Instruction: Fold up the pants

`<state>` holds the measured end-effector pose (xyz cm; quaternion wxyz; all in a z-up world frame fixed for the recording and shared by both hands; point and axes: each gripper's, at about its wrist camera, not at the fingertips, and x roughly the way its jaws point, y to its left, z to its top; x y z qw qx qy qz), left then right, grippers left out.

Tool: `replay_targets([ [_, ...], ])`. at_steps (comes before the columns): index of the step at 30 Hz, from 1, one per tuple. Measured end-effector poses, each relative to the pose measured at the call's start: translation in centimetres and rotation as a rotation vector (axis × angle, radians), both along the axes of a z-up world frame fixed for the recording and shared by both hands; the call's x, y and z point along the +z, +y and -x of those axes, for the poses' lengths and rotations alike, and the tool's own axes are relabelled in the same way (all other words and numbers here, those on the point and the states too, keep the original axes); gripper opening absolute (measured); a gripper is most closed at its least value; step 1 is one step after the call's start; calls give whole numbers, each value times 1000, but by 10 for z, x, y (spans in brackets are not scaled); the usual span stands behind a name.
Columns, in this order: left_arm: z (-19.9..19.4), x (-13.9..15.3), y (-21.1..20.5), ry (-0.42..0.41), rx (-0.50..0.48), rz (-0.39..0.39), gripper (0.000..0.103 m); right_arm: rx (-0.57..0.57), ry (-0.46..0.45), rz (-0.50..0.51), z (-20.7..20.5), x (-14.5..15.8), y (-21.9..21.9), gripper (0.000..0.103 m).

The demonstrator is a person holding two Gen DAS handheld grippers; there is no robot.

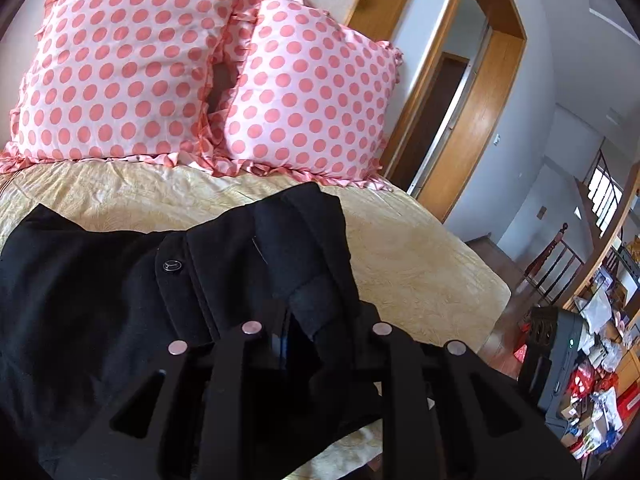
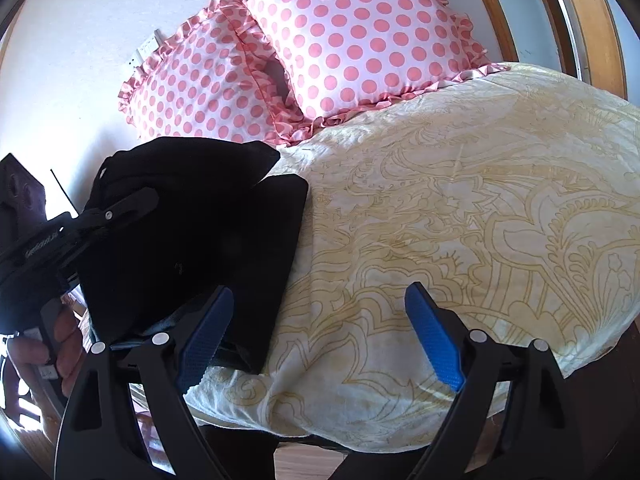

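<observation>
Those black pants [image 1: 120,300] are looking soft, floppy and light, so I'd be grabbing a doubled hem or the waistband near the button [image 1: 173,266], not a single layer. They're lying bunched on the yellow bedspread [image 2: 460,220], pillows [image 1: 200,72] at 12 o'clock. Left tongs [image 1: 294,320] are pinching a fold of them. Right tongs [image 2: 320,336] are gaping wide, holding nothing, pants sitting at their 10 o'clock.

Black two-finger grippers [image 2: 320,336], silver rivets, blue ribbed pads [image 2: 436,340] on the right's jaws.
</observation>
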<state>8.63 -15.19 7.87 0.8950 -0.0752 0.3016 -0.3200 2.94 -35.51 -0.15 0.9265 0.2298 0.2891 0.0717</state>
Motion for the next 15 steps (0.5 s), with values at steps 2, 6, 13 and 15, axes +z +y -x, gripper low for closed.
replay_targets([
  [2, 5, -10, -13, -4, -20, -56, 19, -8, 3, -1, -2, -1, -1, 89],
  [6, 2, -36, -26, 30, -43, -113, 27, -37, -2, 29, 1, 4, -2, 89],
  [13, 31, -17, -14, -66, -145, -8, 101, -144, -72, 106, 14, 33, -20, 89],
  [15, 42, -9, -4, -102, -143, -54, 101, -144, -134, 119, 17, 52, -20, 89],
])
